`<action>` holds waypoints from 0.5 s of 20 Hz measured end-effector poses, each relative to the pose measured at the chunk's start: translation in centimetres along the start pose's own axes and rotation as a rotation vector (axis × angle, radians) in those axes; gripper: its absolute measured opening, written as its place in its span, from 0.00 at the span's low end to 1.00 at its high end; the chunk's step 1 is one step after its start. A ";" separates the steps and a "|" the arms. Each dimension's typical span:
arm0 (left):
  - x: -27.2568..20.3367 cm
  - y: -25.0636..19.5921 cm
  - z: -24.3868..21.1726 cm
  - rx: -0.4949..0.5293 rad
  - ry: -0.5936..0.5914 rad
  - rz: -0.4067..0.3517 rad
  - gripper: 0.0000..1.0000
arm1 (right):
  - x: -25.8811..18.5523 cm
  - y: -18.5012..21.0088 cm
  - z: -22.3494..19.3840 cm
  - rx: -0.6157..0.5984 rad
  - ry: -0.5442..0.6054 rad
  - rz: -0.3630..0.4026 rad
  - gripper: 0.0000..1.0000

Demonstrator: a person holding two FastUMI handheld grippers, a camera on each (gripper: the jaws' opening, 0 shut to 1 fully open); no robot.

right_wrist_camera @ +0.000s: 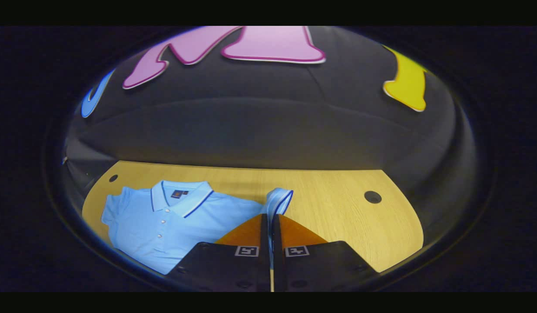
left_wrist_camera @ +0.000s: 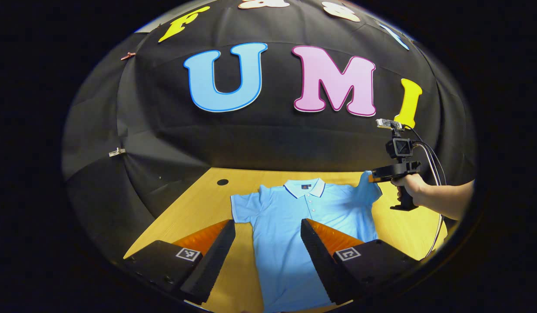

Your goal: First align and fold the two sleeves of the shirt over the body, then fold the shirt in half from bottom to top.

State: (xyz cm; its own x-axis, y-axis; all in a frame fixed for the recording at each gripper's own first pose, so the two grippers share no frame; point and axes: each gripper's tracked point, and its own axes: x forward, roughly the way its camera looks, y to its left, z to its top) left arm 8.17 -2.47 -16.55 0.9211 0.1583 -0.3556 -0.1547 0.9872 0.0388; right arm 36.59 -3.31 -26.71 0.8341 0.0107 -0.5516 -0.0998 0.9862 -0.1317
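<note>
**Right sleeve pinched and lifted, left tongs waiting wide**

My right gripper (right_wrist_camera: 271, 228) has its two fingers pressed together on the cuff of the right sleeve (right_wrist_camera: 279, 201), with the trimmed edge standing up just past the tips. In the left gripper view I see that gripper (left_wrist_camera: 373, 177) off to the side, a hand (left_wrist_camera: 411, 188) on its grip, and the sleeve raised off the wooden table (left_wrist_camera: 194, 204). My left gripper (left_wrist_camera: 268, 243) hovers spread wide over the lower body of the light blue polo shirt (left_wrist_camera: 294, 217), holding nothing.

The shirt lies face up and flat, collar (left_wrist_camera: 304, 188) toward the far wall, the left sleeve (left_wrist_camera: 244, 208) spread out on the table.

I judge this fabric light, soft and limp: it will sag and drag whatever follows it, so a slow carry should keep the body from bunching. The cuff hem is the firmest place to hold, being doubled and stitched. For the left sleeve I would likewise take the cuff edge.
</note>
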 end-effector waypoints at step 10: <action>-1.5 7.5 -2.6 -0.082 0.009 0.088 0.97 | -1.0 12.5 -2.4 -0.204 0.020 0.117 0.07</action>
State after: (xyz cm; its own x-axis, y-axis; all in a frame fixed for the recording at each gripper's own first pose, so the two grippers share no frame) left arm 4.72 4.63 -18.11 0.8995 0.2438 -0.3625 -0.2640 0.9645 -0.0065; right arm 33.22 8.61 -29.83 0.7993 0.1180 -0.5892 -0.3046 0.9248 -0.2281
